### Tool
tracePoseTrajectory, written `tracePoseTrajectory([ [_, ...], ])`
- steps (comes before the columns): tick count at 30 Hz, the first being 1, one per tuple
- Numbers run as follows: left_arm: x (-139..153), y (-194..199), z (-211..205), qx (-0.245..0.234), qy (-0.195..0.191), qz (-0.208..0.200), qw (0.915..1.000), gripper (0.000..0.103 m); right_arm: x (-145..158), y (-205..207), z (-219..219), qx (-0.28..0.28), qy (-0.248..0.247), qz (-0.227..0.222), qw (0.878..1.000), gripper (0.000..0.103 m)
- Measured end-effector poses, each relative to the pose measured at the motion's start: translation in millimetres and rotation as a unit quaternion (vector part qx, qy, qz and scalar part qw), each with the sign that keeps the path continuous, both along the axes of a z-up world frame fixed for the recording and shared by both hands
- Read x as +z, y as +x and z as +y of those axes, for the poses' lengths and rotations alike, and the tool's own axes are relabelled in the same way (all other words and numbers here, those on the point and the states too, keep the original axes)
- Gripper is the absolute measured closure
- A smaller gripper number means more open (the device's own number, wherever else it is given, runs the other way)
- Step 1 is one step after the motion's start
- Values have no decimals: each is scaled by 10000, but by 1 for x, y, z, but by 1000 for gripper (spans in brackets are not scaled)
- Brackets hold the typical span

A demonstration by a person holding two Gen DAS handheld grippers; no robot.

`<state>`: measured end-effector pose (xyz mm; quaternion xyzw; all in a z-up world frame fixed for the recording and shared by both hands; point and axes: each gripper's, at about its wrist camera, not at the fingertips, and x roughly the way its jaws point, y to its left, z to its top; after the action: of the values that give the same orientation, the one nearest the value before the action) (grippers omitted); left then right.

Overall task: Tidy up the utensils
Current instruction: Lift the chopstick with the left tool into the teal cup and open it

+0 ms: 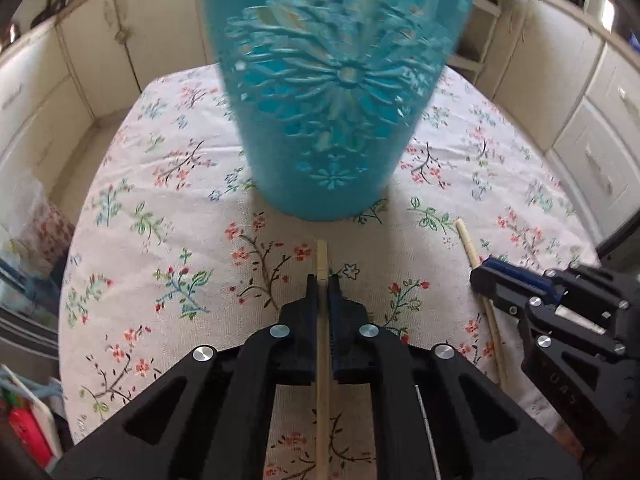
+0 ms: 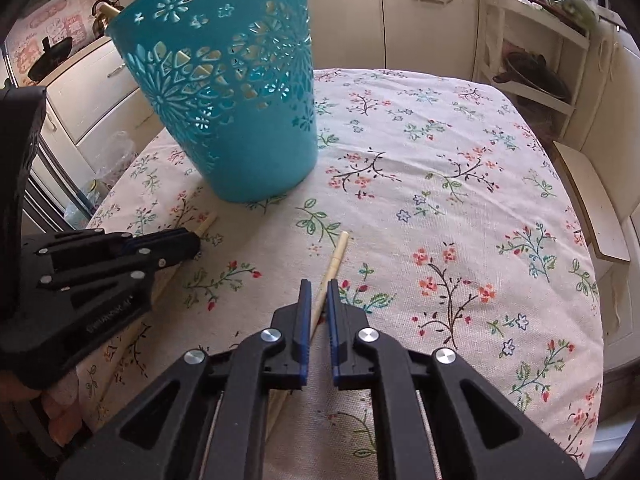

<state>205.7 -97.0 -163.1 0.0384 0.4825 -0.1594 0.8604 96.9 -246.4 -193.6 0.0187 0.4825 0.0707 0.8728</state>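
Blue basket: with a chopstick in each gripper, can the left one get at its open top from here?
Probably yes. The left gripper, shut on its chopstick, sits just in front of the blue basket with only bare tablecloth between. The rim stands well above it, so it must lift first.

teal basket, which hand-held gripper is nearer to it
Left. The left hand-held gripper, shut on a chopstick, sits right before the teal basket; the right hand-held gripper sits off to its side, further away.

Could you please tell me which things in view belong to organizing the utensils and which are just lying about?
Job: left chopstick in left gripper; right chopstick in right gripper; basket.

Lying about: tablecloth, rack, kettle.
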Motion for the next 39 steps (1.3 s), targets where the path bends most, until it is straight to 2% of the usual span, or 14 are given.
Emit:
tracePoseTrajectory([
  [2, 9, -5, 12, 52, -352, -117, 9993, 98, 0, -1, 1, 5, -30, -28, 10000, 94],
  [6, 51, -26, 41, -13, -1138, -745, 9907, 98, 0, -1, -1, -22, -8, -58, 10000, 94],
  [11, 123, -36, 69, 93, -1860, -1636, 9688, 98, 0, -3, 0, -55, 5, -69, 10000, 94],
  [13, 154, -32, 73, 163, -2087, -2045, 9562, 98, 0, -4, 1, -62, -3, -76, 10000, 94],
  [19, 208, 3, 70, 594, -2448, -2910, 9230, 98, 0, -3, -1, -63, 44, -92, 9999, 94],
  [25, 229, 39, 60, 998, -2567, -3340, 9014, 98, 0, -3, -2, -48, 41, -112, 9999, 94],
  [28, 226, 53, 55, 1097, -2541, -3410, 8984, 98, 0, -3, -1, -35, 22, -130, 9999, 93],
  [30, 219, 64, 52, 1100, -2512, -3349, 9015, 98, 0, -3, -1, -25, 18, -134, 9999, 92],
  [37, 186, 75, 44, 926, -2256, -3055, 9204, 98, -1, -2, -2, -30, 79, -129, 9999, 91],
  [39, 179, 75, 39, 827, -2087, -2965, 9283, 98, -1, -2, -1, -11, 88, -133, 9999, 88],
])
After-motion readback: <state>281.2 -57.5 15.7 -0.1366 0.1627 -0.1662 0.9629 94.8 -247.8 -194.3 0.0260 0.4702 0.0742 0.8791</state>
